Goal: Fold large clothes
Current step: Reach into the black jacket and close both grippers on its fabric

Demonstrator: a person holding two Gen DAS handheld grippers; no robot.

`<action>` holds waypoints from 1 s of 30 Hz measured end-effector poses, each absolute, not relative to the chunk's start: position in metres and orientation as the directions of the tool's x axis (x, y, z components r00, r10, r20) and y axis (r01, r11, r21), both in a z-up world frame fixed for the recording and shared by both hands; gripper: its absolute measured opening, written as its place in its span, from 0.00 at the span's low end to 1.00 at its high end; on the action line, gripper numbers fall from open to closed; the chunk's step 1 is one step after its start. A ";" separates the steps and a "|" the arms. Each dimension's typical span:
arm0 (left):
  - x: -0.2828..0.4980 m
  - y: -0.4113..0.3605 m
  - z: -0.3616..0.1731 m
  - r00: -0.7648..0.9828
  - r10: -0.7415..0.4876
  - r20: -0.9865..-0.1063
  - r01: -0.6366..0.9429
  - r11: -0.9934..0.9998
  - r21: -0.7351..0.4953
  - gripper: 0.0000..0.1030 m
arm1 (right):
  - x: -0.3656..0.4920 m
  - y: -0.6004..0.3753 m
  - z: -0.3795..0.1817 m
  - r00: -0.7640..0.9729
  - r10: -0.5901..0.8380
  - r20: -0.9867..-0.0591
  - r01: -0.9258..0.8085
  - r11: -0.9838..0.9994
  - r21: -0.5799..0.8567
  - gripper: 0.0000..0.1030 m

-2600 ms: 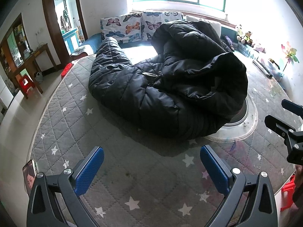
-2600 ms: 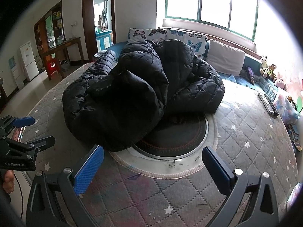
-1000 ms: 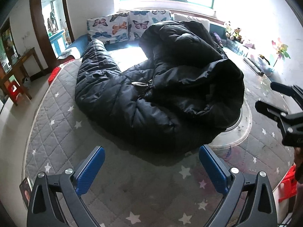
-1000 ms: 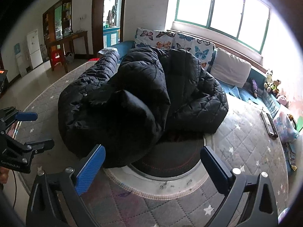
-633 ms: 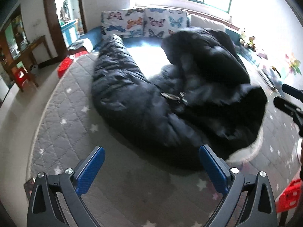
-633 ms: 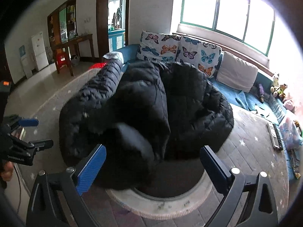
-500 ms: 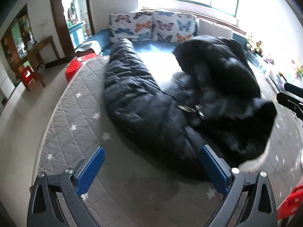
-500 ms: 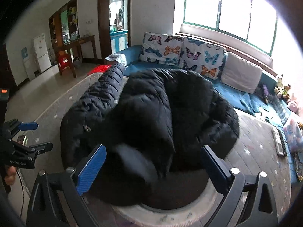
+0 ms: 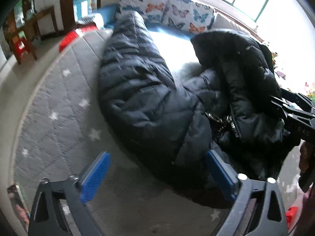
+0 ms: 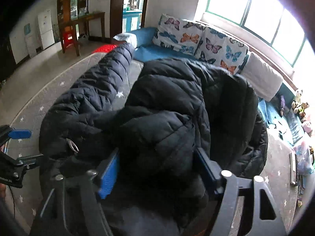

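A big black puffer coat (image 9: pixel 147 102) lies crumpled on a round table under a grey quilted star cloth (image 9: pixel 59 108). My left gripper (image 9: pixel 157 175) hovers at the coat's near hem with its jaws closing. Its right pad (image 9: pixel 220 173) is against the hem and its left pad (image 9: pixel 96 175) is over bare cloth. In the right wrist view the coat (image 10: pixel 167 108) fills the middle. My right gripper (image 10: pixel 157 173) straddles a thick fold of the coat, jaws closing around it. Each gripper also shows in the other's view: the right gripper (image 9: pixel 279 96), the left gripper (image 10: pixel 29 145).
A blue sofa with butterfly cushions (image 10: pixel 196 37) curves behind the table under a bright window. Remote controls (image 10: pixel 293 169) and small clutter lie at the table's right rim. A red stool (image 10: pixel 68 37) and a wooden desk (image 10: pixel 86 19) stand on the floor to the left.
Both grippers have moved in toward the coat and their jaws have narrowed. The right one now has a coat fold between its fingers; the left one has reached the hem.
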State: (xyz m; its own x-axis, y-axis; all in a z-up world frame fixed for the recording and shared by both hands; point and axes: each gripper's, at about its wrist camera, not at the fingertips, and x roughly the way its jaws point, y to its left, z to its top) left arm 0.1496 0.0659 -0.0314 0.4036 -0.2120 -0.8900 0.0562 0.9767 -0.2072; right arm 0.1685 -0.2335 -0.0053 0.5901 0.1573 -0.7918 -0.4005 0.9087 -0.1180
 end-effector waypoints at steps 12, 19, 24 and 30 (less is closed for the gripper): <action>0.124 0.061 -0.029 0.377 -0.329 -0.866 0.149 0.944 -0.294 0.30 | 0.106 -0.277 0.042 0.626 0.220 -0.748 -0.384 0.922 -0.050 0.43; 0.079 0.058 -0.014 0.347 -0.352 -0.870 0.242 0.929 -0.279 0.26 | 0.047 -0.317 0.050 0.615 0.247 -0.749 -0.357 0.934 0.015 0.40; 0.044 0.049 -0.015 0.323 -0.318 -0.891 0.307 0.926 -0.219 0.26 | 0.006 -0.343 0.025 0.564 0.204 -0.800 -0.309 0.951 0.025 0.38; 0.011 0.035 -0.011 0.299 -0.272 -0.915 0.366 0.918 -0.153 0.26 | -0.003 -0.374 -0.030 0.431 0.182 -0.884 -0.209 0.973 0.098 0.40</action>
State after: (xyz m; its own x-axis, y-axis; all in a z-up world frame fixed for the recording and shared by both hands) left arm 0.0114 0.0353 -0.0111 0.2993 -0.2716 -0.9147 0.3662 0.9179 -0.1527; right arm -0.0032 -0.3736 -0.0303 0.4310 0.1816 -0.8839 -0.2089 0.9730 0.0981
